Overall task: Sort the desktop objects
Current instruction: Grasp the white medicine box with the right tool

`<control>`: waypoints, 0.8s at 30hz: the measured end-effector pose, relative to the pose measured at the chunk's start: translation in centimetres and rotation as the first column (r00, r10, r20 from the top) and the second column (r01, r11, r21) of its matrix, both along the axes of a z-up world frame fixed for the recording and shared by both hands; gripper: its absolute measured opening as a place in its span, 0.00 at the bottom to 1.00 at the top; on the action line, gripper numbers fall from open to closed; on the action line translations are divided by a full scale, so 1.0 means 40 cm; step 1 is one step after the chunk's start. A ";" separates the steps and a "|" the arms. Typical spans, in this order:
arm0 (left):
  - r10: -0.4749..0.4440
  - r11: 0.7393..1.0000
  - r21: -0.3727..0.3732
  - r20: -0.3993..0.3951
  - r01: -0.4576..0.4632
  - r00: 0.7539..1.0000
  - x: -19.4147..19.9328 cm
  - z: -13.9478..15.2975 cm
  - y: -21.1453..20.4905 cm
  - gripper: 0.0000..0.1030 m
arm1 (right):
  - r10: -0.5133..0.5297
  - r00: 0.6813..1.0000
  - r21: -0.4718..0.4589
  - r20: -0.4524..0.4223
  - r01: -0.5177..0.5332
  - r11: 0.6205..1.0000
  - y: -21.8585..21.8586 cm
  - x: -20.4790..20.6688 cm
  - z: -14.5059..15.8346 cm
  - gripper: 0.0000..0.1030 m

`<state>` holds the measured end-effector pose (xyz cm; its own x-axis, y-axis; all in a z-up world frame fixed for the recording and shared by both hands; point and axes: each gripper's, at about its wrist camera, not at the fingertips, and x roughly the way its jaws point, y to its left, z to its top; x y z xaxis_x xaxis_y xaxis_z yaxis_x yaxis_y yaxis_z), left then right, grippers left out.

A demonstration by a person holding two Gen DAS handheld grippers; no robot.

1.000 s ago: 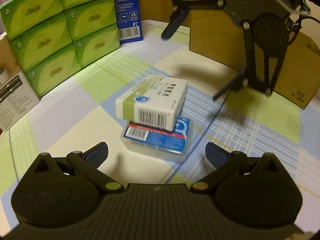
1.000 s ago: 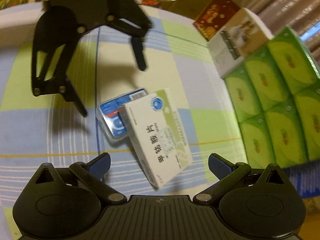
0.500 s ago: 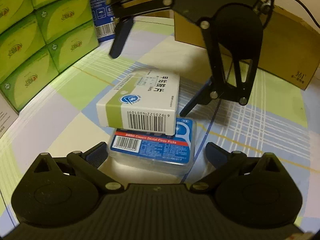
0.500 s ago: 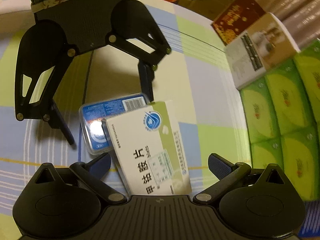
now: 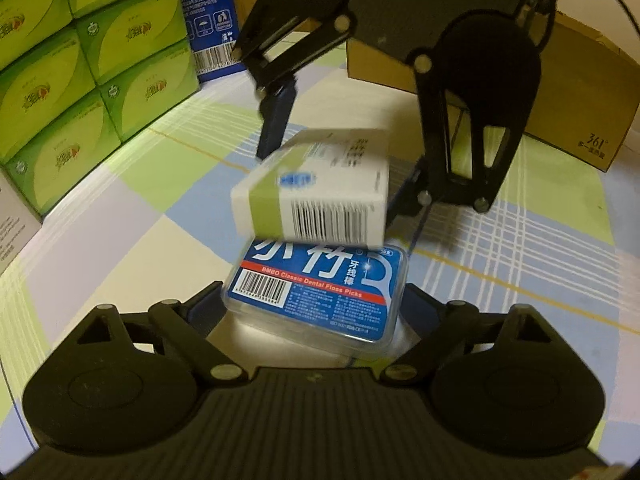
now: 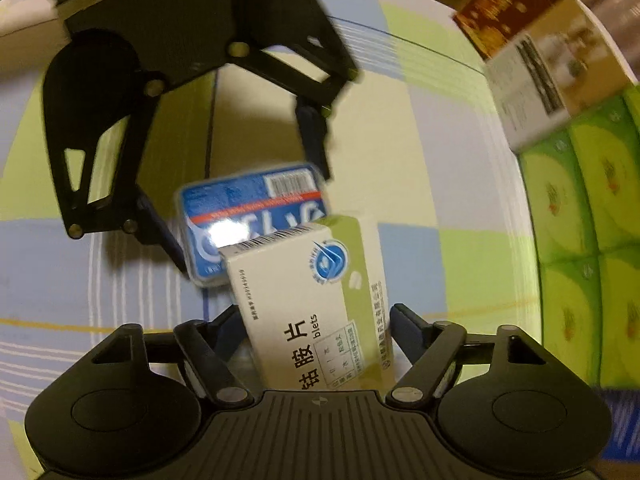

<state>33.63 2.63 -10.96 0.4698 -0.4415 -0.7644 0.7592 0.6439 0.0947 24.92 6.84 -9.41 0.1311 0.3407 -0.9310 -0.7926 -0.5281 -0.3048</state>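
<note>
A white and green tablet box lies tilted on top of a clear floss-pick case with a blue label on the checked tablecloth. My left gripper has its fingers on both sides of the floss case, close to its edges. My right gripper faces it from the other side with its fingers on both sides of the tablet box. The floss case shows behind the box in the right wrist view. Both boxes hide the finger pads, so I cannot tell contact.
Stacked green tissue boxes stand at the left, with a blue box behind them. A brown cardboard carton stands at the back right. A white and brown box stands beyond the green boxes in the right wrist view.
Both grippers have moved in toward the stacked pair from opposite sides. The left fingers now flank the floss case and the right fingers flank the tablet box, which looks blurred and more tilted.
</note>
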 end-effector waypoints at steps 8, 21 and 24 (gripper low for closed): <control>0.167 0.986 0.033 -0.064 -0.166 0.984 -0.109 0.014 -0.019 0.87 | -0.482 0.864 -0.087 -0.145 0.474 0.876 -0.084 -0.023 0.041 0.71; 0.429 0.898 -0.021 -0.174 -0.438 0.887 -0.394 0.044 -0.049 0.87 | -0.795 0.459 -0.153 -0.398 0.821 0.550 -0.400 -0.170 0.024 0.71; 0.497 0.860 -0.038 -0.169 -0.509 0.851 -0.462 0.042 -0.045 0.87 | -0.760 0.455 -0.070 -0.464 0.837 0.543 -0.481 -0.205 0.021 0.74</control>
